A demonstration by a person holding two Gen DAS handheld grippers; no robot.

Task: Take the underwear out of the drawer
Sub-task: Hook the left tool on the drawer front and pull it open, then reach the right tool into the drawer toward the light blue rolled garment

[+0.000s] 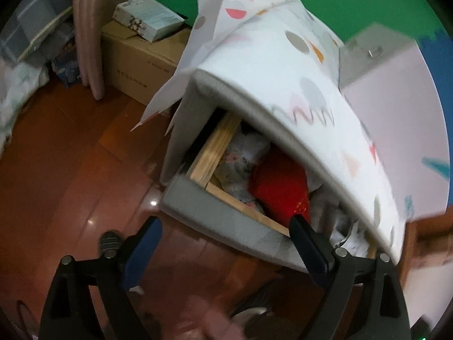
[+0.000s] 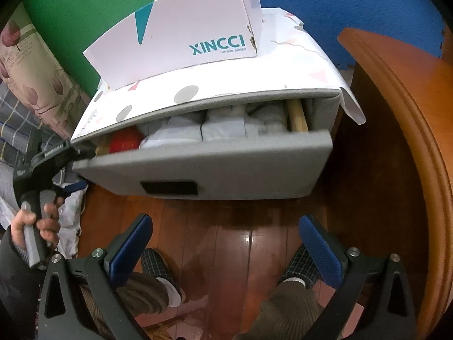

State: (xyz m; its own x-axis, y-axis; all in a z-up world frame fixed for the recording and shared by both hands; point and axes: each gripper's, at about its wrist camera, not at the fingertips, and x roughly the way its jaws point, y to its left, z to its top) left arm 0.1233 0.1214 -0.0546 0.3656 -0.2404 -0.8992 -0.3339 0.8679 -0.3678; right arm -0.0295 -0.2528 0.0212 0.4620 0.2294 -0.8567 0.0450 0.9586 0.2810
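The wooden floor [image 2: 235, 232] takes up most of the room down here, reddish and glossy. On it stands a small grey cabinet [image 2: 322, 104] with a patterned white sheet [image 2: 226, 76] draped over its top, and a pale shoe box [image 2: 175, 36] printed with teal lettering sits on that sheet. To the cabinet's right is the curved edge of an orange-brown wooden furniture piece [image 2: 410, 119]. Off to the other side a brown cardboard box [image 1: 133, 62] rests on the floor with a smaller white carton [image 1: 150, 18] on top of it.

The cabinet's drawer [image 2: 215, 167] is pulled partway out, its grey front carrying a dark cut-out handle [image 2: 169, 187]. Inside, pale folded underwear [image 2: 198, 130] is packed in rows, and at the drawer's left end lies a red garment [image 1: 279, 185] beside the light wooden frame [image 1: 213, 153].

The left tongs [image 1: 226, 228] hang over that left corner, spread wide with nothing between them; one fingertip sits just in front of the red garment, though I cannot tell if it touches. A hand [image 2: 35, 226] grips their handle. The right tongs [image 2: 225, 226] hover over bare floor in front of the drawer, also spread and empty. Below them are the person's checked slippers [image 2: 158, 266].
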